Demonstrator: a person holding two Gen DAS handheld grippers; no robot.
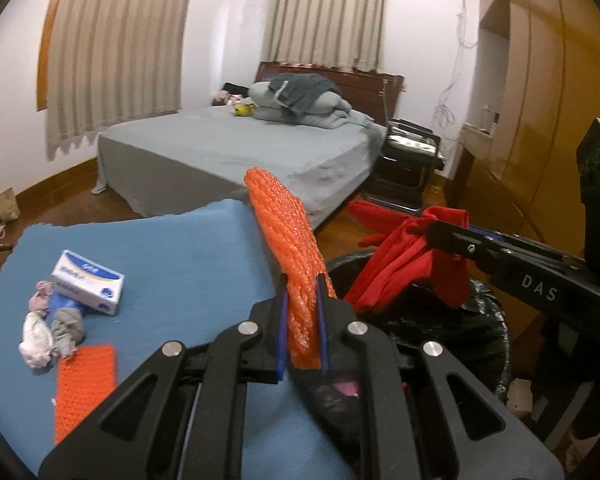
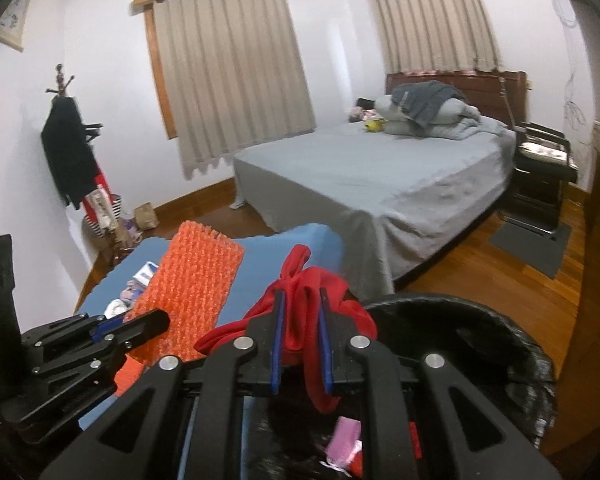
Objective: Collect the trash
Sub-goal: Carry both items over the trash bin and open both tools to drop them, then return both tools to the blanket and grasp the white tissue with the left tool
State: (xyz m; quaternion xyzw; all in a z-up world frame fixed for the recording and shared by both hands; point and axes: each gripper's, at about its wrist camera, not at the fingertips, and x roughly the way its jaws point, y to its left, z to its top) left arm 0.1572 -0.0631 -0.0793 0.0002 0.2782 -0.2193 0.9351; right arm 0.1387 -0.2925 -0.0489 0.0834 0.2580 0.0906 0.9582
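We hold orange bubble wrap (image 1: 296, 264) in left gripper (image 1: 302, 294) jaws, red cloth (image 2: 300, 320) in right gripper (image 2: 302, 308) jaws, both above bin (image 1: 496, 320); wads (image 1: 52, 332) left of the jaws remain on table (image 1: 172, 256).

box (image 1: 88, 282) on table (image 1: 188, 256) | bin (image 1: 484, 320) right of table | bed (image 1: 236, 152) behind

Left tool (image 1: 303, 322) and right tool (image 2: 302, 338), both clamped, side by side.
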